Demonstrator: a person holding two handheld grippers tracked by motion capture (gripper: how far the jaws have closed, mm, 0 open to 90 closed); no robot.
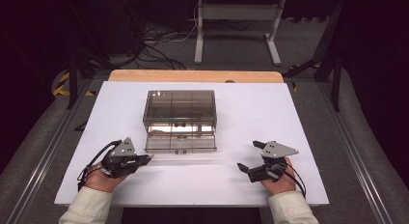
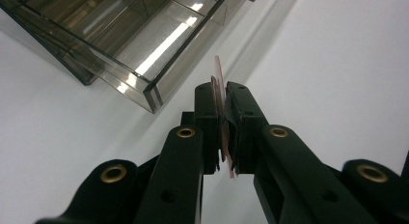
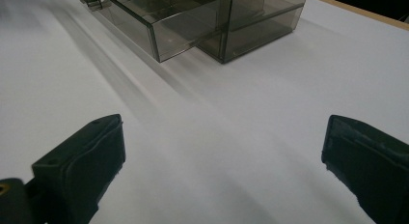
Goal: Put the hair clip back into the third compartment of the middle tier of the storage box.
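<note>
A smoky clear drawer box (image 1: pixel 180 107) stands mid-table, and its lower drawer (image 1: pixel 181 142) is pulled out toward me. My left gripper (image 1: pixel 147 159) lies at the drawer's front left corner, shut on a thin flat pinkish piece (image 2: pixel 219 72) held edge-up between the jaws (image 2: pixel 221 89). The drawer (image 2: pixel 159 45) lies just beyond that piece, apart from it. My right gripper (image 1: pixel 247 155) rests on the table to the drawer's right, open with nothing between its jaws (image 3: pixel 222 137). From there the drawer (image 3: pixel 159 21) and the box (image 3: pixel 260 16) stand well ahead.
The white tabletop (image 1: pixel 251 113) has a wooden strip (image 1: pixel 195 76) along its far edge. Beyond it on the floor are a white stand (image 1: pixel 236 26) and loose cables (image 1: pixel 154 45). Bare table lies between the two grippers.
</note>
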